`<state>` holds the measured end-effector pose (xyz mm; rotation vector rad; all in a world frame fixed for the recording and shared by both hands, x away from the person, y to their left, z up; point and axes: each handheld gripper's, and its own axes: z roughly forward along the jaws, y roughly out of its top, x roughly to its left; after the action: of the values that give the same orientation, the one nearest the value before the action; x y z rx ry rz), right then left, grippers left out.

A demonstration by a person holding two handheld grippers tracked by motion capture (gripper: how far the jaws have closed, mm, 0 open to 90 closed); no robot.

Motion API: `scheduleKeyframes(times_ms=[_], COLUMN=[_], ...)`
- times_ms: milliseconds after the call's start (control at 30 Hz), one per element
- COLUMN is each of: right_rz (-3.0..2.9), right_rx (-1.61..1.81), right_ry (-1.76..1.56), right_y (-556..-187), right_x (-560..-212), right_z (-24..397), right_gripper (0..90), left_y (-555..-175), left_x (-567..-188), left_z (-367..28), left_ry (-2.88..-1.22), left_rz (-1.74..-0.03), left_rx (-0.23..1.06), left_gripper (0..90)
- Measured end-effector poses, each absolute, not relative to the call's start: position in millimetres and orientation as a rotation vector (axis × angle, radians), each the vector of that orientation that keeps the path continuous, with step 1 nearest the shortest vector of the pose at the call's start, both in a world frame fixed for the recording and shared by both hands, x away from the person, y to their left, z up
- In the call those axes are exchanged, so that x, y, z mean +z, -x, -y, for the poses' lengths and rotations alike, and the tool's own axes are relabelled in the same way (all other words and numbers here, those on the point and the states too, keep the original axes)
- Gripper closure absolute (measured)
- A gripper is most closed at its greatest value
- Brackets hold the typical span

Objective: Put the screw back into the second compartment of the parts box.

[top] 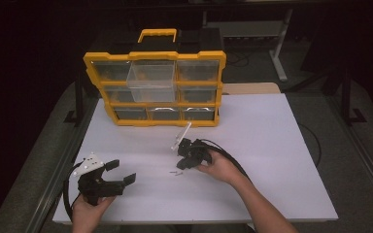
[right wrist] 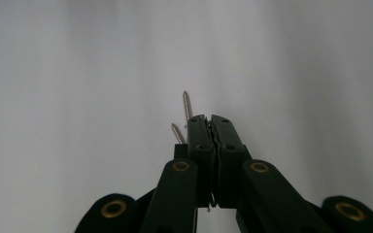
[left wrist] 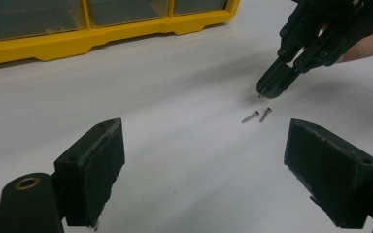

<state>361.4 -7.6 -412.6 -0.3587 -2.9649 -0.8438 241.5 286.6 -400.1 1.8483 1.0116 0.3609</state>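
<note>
At the left side of the white table point(top: 272, 145), the left gripper point(top: 121, 175) rests low in the person's left hand point(top: 88, 208). Its two black jaws stand wide apart and nothing is between them; in the left gripper view only bare table surface lies between the two pads point(left wrist: 97, 170). A black cable loops from it over the table's left edge.

At the back of the table stands a yellow organizer box point(top: 154, 87) with a handle on top and clear drawers. One drawer point(top: 151, 80) in the upper middle is pulled out toward the person. I can read no brand, label or writing on the box or on the grippers. What is inside the drawers is too dark to make out.

Near the middle of the table lie two small screws point(top: 176, 172), close together. In the left gripper view they lie side by side point(left wrist: 256, 115), not quite touching.

Just to the right of them is the right gripper point(top: 180, 164), held by the right hand point(top: 221, 167) and pointing down at the table. Its jaws are closed together, tips just beside the screws. In the right gripper view the screws point(right wrist: 183, 116) lie just left of the closed tips. Something thin seems to sit in the seam between the jaws, but I cannot tell if it is a screw. The person's right forearm is cut off at the bottom edge.
</note>
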Motion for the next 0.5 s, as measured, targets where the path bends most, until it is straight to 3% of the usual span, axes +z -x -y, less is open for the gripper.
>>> scheduleKeyframes(times_ms=[500], right_rz=[2.910], right_rx=[-0.974], right_ry=[0.380], right_y=[-353.9], right_x=[-368.0], right_z=[27.1], right_gripper=[87.4], left_y=[-242.5], left_x=[-400.7], left_z=[-284.2], left_ry=[-1.851], left_rz=[-1.008], left_rx=[0.360], left_gripper=[14.4])
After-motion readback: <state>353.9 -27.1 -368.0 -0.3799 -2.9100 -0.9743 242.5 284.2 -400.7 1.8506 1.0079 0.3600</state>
